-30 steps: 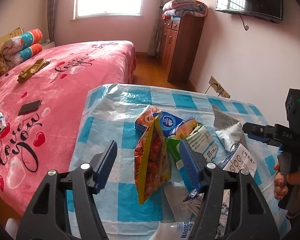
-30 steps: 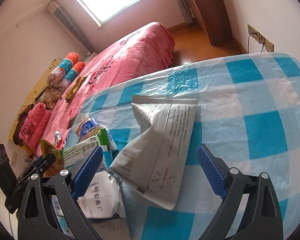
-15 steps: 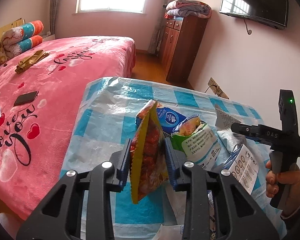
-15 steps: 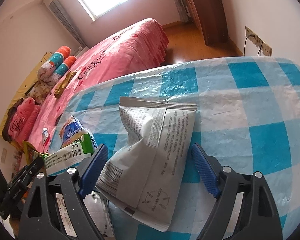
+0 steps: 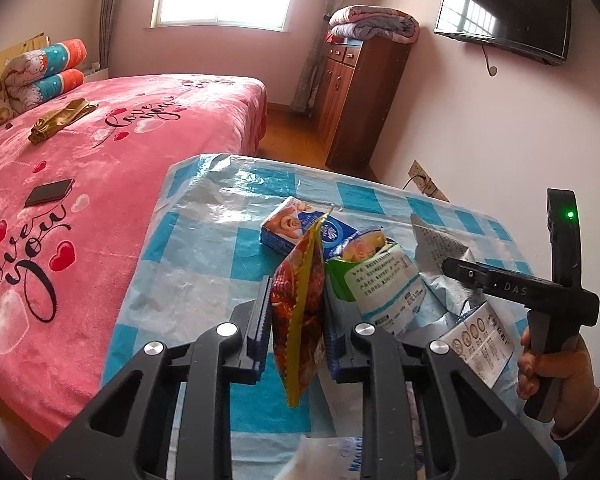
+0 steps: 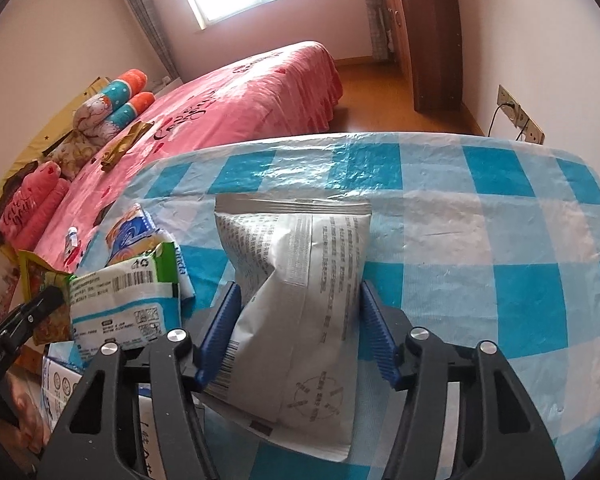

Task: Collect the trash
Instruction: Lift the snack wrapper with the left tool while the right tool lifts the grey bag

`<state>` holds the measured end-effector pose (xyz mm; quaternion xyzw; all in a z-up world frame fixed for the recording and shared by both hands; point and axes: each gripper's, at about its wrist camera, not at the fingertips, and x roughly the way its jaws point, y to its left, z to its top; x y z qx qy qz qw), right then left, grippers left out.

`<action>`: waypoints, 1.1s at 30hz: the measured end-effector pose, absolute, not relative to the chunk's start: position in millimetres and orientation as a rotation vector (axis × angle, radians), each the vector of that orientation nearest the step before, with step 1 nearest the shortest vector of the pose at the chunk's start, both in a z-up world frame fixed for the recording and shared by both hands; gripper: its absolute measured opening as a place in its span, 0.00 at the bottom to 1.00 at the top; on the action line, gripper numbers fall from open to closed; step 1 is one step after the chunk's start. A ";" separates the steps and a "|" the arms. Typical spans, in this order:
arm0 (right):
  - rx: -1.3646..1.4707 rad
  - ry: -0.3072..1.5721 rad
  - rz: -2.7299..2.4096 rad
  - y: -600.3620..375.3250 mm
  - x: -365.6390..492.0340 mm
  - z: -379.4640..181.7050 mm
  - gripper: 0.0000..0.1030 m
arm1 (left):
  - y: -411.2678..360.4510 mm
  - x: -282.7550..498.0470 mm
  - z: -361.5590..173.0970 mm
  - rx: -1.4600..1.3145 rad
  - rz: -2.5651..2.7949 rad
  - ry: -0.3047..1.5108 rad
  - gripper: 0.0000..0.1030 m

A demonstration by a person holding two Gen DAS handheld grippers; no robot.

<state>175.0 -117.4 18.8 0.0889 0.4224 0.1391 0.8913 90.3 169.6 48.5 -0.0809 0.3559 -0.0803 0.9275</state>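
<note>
Left wrist: left claw [image 5: 296, 324] closing, pinching red snack bag [image 5: 300, 312]; right claw [image 6: 300, 332] closing around silver bag [image 6: 300, 300].

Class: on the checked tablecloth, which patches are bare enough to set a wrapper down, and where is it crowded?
Bare: the cloth right of the grey bag, toward the wall sockets, and the strip between the tissue pack and the bed. Crowded: the near middle, around the red snack bag and green-white packet.

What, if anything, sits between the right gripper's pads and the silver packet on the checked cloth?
Nothing visible. The right gripper straddles the silver packet, its jaws closing with a blue pad at each side edge. The green-and-white wrapper lies off to the left, outside the jaws.
</note>
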 end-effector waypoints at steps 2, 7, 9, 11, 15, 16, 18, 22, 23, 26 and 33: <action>0.176 0.874 0.299 -116.8 168.6 18.9 0.54 | 167.6 86.0 48.1 -0.174 -0.178 0.733 0.22; 0.184 0.870 0.309 -121.4 149.9 18.1 0.53 | 161.6 72.0 45.7 -0.192 -0.211 0.746 0.19; 0.188 0.869 0.310 -124.1 140.7 18.2 0.52 | 157.5 65.6 43.9 -0.194 -0.228 0.754 0.18; 0.194 0.867 0.311 -126.9 129.6 17.8 0.52 | 153.8 59.5 42.7 -0.191 -0.238 0.758 0.17; 0.215 0.855 0.308 -132.3 109.5 17.6 0.49 | 147.3 46.3 42.1 -0.193 -0.252 0.760 0.17; 0.228 0.850 0.308 -135.1 103.1 17.5 0.48 | 147.1 44.0 42.2 -0.197 -0.253 0.759 0.17; 0.244 0.843 0.309 -138.0 94.9 17.6 0.47 | 147.2 39.6 41.9 -0.207 -0.254 0.758 0.17; 0.262 0.820 0.307 -144.3 76.9 18.8 0.47 | 150.3 29.8 41.8 -0.234 -0.247 0.754 0.17; 0.265 0.813 0.305 -145.3 72.4 19.5 0.47 | 151.4 27.7 42.2 -0.240 -0.246 0.752 0.17; 0.285 0.796 0.301 -151.0 59.4 21.4 0.47 | 154.6 20.2 43.8 -0.249 -0.238 0.747 0.17; 0.291 0.764 0.282 -155.2 34.9 30.4 0.47 | 166.5 3.1 48.1 -0.271 -0.223 0.735 0.16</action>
